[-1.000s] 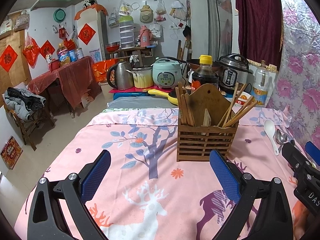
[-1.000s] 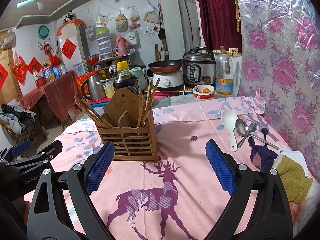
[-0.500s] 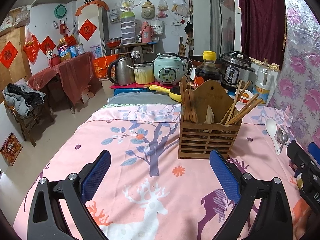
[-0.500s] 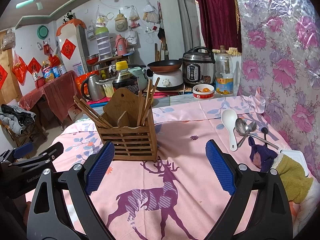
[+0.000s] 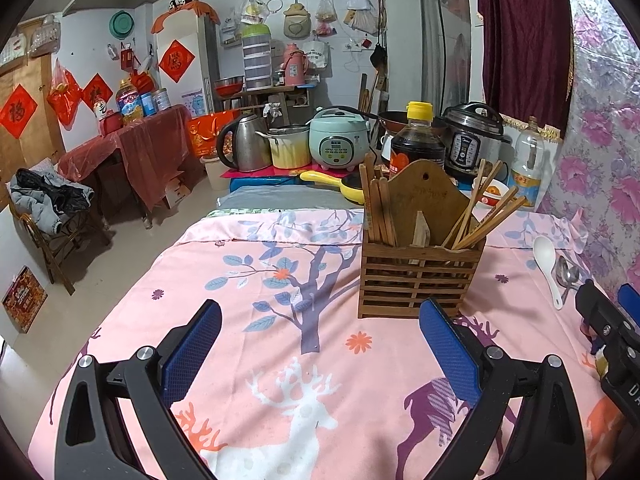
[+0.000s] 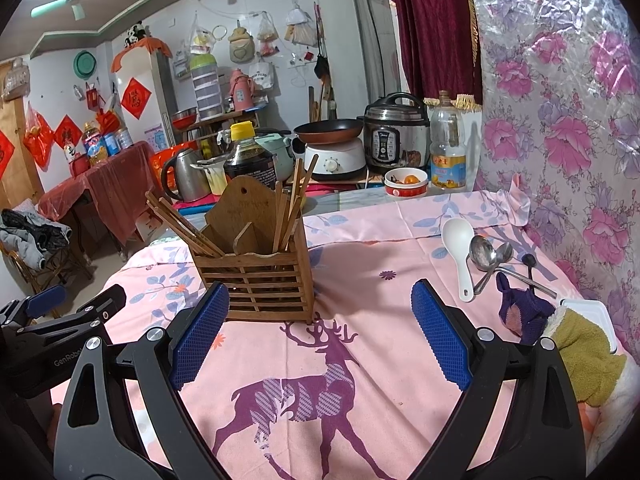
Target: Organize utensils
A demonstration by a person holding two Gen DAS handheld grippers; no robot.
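Observation:
A slatted wooden utensil holder (image 5: 420,276) (image 6: 260,280) stands on the pink tablecloth with several wooden chopsticks (image 5: 486,212) (image 6: 180,220) in it. A white spoon (image 6: 460,254) (image 5: 548,264), two metal spoons (image 6: 486,256) (image 5: 566,272) and a dark-tipped utensil (image 6: 530,264) lie on the cloth to the holder's right. My left gripper (image 5: 320,348) is open and empty, just in front of the holder. My right gripper (image 6: 320,328) is open and empty, in front of the holder and left of the spoons.
A purple and olive cloth (image 6: 560,332) lies on a white tray (image 6: 592,312) at the right edge. A soy sauce bottle (image 6: 248,160), cookers (image 6: 396,136), a kettle (image 5: 244,144) and a small bowl (image 6: 406,186) stand behind the table. A floral covered wall (image 6: 580,140) bounds the right side.
The left gripper has drawn back and risen slightly, so the holder looks a little farther off. The right gripper has hardly moved. Both stay open and empty.

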